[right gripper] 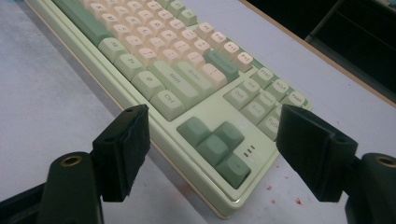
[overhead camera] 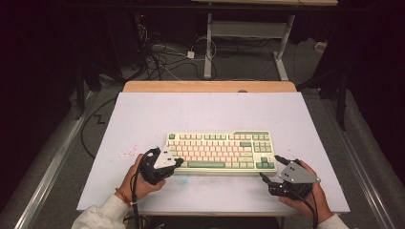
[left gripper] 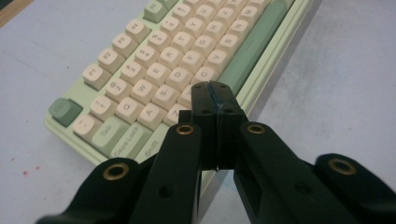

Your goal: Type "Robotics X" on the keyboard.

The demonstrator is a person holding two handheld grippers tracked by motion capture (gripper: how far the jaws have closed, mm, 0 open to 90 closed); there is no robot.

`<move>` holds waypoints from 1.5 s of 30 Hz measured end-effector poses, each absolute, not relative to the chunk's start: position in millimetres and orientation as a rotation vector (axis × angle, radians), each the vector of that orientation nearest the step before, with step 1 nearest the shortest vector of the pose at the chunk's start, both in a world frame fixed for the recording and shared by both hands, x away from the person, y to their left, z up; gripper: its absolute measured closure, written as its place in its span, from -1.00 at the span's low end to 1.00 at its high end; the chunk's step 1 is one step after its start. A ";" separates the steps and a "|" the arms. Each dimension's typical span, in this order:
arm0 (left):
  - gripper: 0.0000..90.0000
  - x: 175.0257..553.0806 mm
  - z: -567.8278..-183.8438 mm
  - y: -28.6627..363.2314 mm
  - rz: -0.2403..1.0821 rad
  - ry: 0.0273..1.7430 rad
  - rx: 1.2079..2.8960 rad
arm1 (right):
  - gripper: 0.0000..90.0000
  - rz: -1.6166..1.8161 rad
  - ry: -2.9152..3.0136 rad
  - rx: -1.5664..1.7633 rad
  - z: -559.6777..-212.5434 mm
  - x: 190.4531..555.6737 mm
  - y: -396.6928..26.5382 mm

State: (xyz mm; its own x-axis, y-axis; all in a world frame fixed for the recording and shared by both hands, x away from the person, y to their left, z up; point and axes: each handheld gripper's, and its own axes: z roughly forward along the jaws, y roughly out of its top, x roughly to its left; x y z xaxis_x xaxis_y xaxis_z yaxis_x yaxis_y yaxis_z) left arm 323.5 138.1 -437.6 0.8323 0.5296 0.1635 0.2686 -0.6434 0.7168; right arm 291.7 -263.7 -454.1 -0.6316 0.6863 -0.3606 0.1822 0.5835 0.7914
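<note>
Principal risk: the left gripper [left gripper: 217, 100], its jaws pressed together with nothing between them, is poised as a single blunt tip over the lower-left keys of the keyboard [overhead camera: 220, 151]; that tip is wider than one keycap, so a careless descent could strike two neighbouring keys at once, or glance off a cap edge and push the whole board across the white table [overhead camera: 143, 119]. Nothing is seen bracing the board. Second risk: the right gripper [right gripper: 212, 154] stands with its jaws spread wide, one to each side of the board's near right corner, neither pad touching; closing or advancing from there could knock the arrow keys [right gripper: 212, 142] or skew the board under the other tip. Position: relative to the left gripper, the keyboard lies directly beneath and ahead, the tip over the bottom letter row, just beside the green space bar [left gripper: 254, 44]; whether the tip touches a key cannot be determined. Relative to the right gripper, the board's corner sits between and just ahead of the open jaws, the remainder stretching away beyond them.
</note>
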 end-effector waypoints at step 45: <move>0.91 352.1 -451.3 66.9 0.425 0.441 2.441 | -0.42 0.962 2.158 0.679 -455.2 291.7 -264.9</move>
